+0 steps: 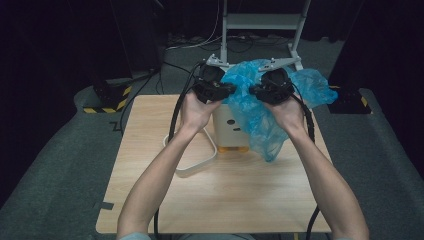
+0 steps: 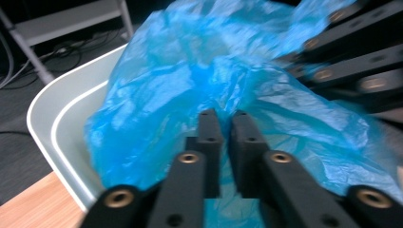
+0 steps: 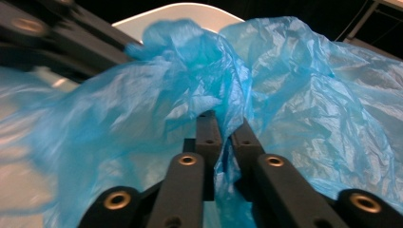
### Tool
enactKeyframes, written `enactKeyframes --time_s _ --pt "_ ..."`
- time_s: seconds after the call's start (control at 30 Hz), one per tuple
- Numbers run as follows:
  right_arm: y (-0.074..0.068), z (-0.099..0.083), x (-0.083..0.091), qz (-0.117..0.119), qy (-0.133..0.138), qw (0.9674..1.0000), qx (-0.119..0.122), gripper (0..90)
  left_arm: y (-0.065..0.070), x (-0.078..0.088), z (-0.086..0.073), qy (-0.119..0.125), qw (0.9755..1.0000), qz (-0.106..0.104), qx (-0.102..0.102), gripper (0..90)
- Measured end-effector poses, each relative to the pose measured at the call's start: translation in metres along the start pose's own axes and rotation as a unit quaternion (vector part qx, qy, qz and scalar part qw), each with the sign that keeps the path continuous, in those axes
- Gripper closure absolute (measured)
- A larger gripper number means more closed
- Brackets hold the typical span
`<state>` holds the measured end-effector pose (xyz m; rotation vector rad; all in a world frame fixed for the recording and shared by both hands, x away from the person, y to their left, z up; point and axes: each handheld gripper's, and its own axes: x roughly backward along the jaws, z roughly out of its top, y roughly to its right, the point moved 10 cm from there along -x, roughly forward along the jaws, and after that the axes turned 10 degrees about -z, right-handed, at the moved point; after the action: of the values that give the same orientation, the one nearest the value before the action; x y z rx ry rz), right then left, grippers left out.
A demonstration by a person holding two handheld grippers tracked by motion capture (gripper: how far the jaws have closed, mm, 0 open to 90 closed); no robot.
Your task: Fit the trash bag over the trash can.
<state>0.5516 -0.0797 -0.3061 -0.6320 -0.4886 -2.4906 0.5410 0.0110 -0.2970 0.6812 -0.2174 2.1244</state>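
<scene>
Blue bag (image 1: 252,107) crinkled, translucent (over white bin (image 1: 225,127)); left gripper (image 2: 222,114), right gripper (image 3: 227,118) both pinching it

tool (image 3: 225,124) pinching blue bag (image 3: 304,104) — white bin (image 3: 190,14) behind

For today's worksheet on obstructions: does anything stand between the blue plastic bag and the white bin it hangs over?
Nothing visible does. The blue bag already drapes over the white bin, pinched by the left gripper and right gripper.

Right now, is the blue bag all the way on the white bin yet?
Not yet. The blue bag is already draped over the white bin. The left tool and right tool each pinch its plastic. Left: stretching the bag's mouth around the rim.
</scene>
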Motion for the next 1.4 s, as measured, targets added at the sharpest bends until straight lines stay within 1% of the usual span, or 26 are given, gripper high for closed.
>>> enactKeyframes --time_s 0.03,0.17,0.2,0.27,0.33,0.37,0.43,0.5,0.53,0.6,0.63,0.7,0.73,0.77,0.8,0.83,0.9,0.93,1.0,1.03,1.1,1.13,1.23,1.3,1.37,1.4 --pt "0.000 0.000 0.001 0.001 0.001 1.0000 -0.003 79.6 -0.002 -0.002 -0.001 -0.010 0.9999 0.006 -0.003 88.9" --pt "0.006 0.001 0.010 0.002 0.020 0.9997 -0.016 66.0 -0.010 -0.005 -0.003 -0.026 0.9994 0.023 -0.006 89.9" --pt "0.007 0.001 0.012 0.002 0.021 0.9996 -0.018 63.6 -0.013 -0.005 -0.003 -0.030 0.9991 0.028 -0.007 89.9" --pt "0.010 0.001 0.018 -0.004 0.028 0.9994 -0.020 59.9 -0.019 -0.005 -0.005 -0.034 0.9989 0.033 -0.004 90.0" --pt "0.015 0.001 0.025 -0.006 0.039 0.9989 -0.025 57.7 -0.025 -0.005 -0.007 -0.039 0.9982 0.045 -0.003 89.9" --pt "0.019 0.001 0.029 -0.008 0.044 0.9986 -0.028 57.0 -0.027 -0.005 -0.008 -0.041 0.9981 0.046 -0.003 90.0" --pt "0.022 -0.001 0.035 -0.007 0.047 0.9984 -0.030 56.9 -0.033 -0.005 -0.009 -0.044 0.9975 0.055 -0.001 90.0" --pt "0.024 -0.003 0.039 -0.006 0.048 0.9985 -0.026 59.8 -0.037 -0.005 -0.009 -0.042 0.9975 0.056 0.005 90.0" --pt "0.024 -0.005 0.040 -0.003 0.043 0.9987 -0.026 62.4 -0.038 -0.006 -0.009 -0.040 0.9978 0.052 0.008 89.9" --pt "0.024 -0.008 0.039 0.002 0.036 0.9992 -0.017 69.9 -0.039 -0.005 -0.009 -0.033 0.9984 0.044 0.014 89.6" --pt "0.022 -0.009 0.038 0.005 0.028 0.9995 -0.016 74.5 -0.039 -0.004 -0.007 -0.024 0.9987 0.041 0.020 87.8" --pt "0.019 -0.012 0.033 0.004 0.017 0.9998 -0.003 84.1 -0.035 0.000 -0.005 -0.006 0.9993 0.022 0.031 72.4" --pt "0.017 -0.012 0.032 0.003 0.016 0.9999 0.002 87.7 -0.034 0.003 -0.004 0.000 0.9993 0.020 0.031 66.0" --pt "0.016 -0.011 0.030 0.004 0.015 0.9999 0.003 88.9 -0.033 0.006 -0.004 0.003 0.9993 0.021 0.031 59.3" --pt "0.015 -0.011 0.029 0.004 0.014 0.9999 0.004 89.3 -0.031 0.011 -0.003 0.010 0.9993 0.014 0.034 53.6" --pt "0.013 -0.009 0.027 0.002 0.013 0.9999 0.006 89.6 -0.028 0.015 -0.003 0.019 0.9990 0.004 0.039 50.0" --pt "0.011 -0.007 0.025 0.002 0.012 0.9999 0.008 89.8 -0.022 0.023 -0.001 0.034 0.9985 -0.010 0.041 44.6" --pt "0.011 -0.005 0.023 0.002 0.012 0.9999 0.010 89.8 -0.016 0.028 0.000 0.041 0.9981 -0.023 0.040 42.6" --pt "0.009 -0.002 0.020 0.001 0.011 0.9999 0.008 89.9 -0.007 0.034 0.001 0.049 0.9975 -0.035 0.037 39.6" --pt "0.008 -0.001 0.018 0.002 0.010 0.9999 0.007 89.8 -0.001 0.036 0.000 0.051 0.9973 -0.042 0.033 38.6" --pt "0.007 0.002 0.016 0.002 0.010 0.9999 0.006 89.9 0.010 0.038 -0.002 0.048 0.9976 -0.046 0.019 37.9" --pt "0.006 0.003 0.015 0.004 0.011 0.9999 0.003 89.9 0.016 0.036 -0.004 0.040 0.9980 -0.048 0.009 37.8" --pt "0.004 0.006 0.012 0.005 0.012 0.9999 -0.001 89.9 0.026 0.027 -0.011 0.014 0.9987 -0.049 -0.010 39.6" --pt "0.004 0.007 0.010 0.005 0.010 0.9999 -0.001 89.8 0.028 0.021 -0.012 0.005 0.9988 -0.046 -0.015 45.3" --pt "0.003 0.006 0.009 0.007 0.009 0.9999 -0.003 89.6 0.029 0.017 -0.012 0.002 0.9985 -0.051 -0.017 58.6" --pt "0.003 0.006 0.009 0.008 0.010 0.9999 -0.004 89.4 0.031 0.017 -0.012 0.003 0.9980 -0.061 -0.017 63.2"
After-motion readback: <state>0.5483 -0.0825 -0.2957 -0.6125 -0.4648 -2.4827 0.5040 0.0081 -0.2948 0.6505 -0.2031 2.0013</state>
